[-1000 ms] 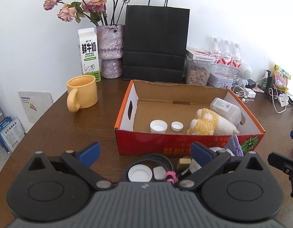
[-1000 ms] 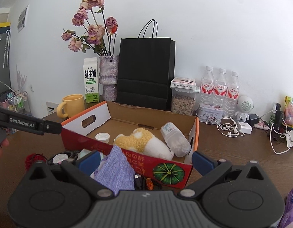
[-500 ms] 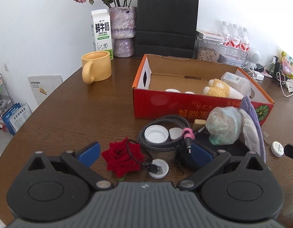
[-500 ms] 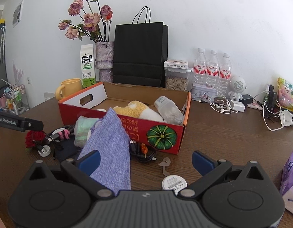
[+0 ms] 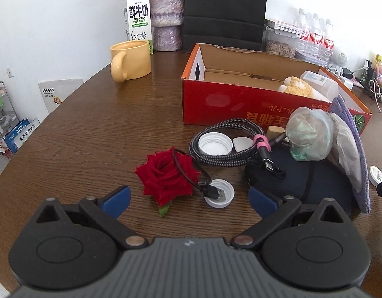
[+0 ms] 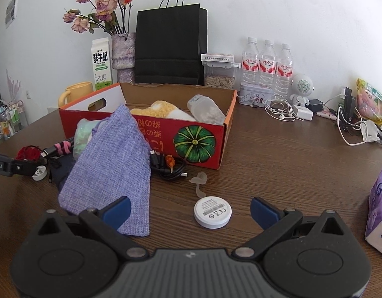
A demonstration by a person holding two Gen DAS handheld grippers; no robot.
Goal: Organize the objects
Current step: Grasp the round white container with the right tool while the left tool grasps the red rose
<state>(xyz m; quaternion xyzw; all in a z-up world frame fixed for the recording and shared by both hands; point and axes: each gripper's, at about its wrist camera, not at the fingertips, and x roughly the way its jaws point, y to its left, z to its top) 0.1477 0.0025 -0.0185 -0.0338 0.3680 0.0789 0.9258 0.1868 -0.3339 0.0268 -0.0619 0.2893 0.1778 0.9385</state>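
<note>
Your left gripper [image 5: 188, 200] hangs with jaws spread over the red rose [image 5: 167, 173] on the tabletop [image 5: 91, 129]. Only your right view shows the white disc [image 6: 212, 211] between that gripper's [image 6: 189, 209] spread jaws, near the red box [image 6: 198, 141].

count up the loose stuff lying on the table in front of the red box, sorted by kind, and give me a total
White caps: 2
White round disc: 1
Cables: 2, perhaps more
Red rose: 1
Purple fabric pouch: 1
Crumpled plastic bag: 1
Dark pouch: 1
Total: 9
</note>
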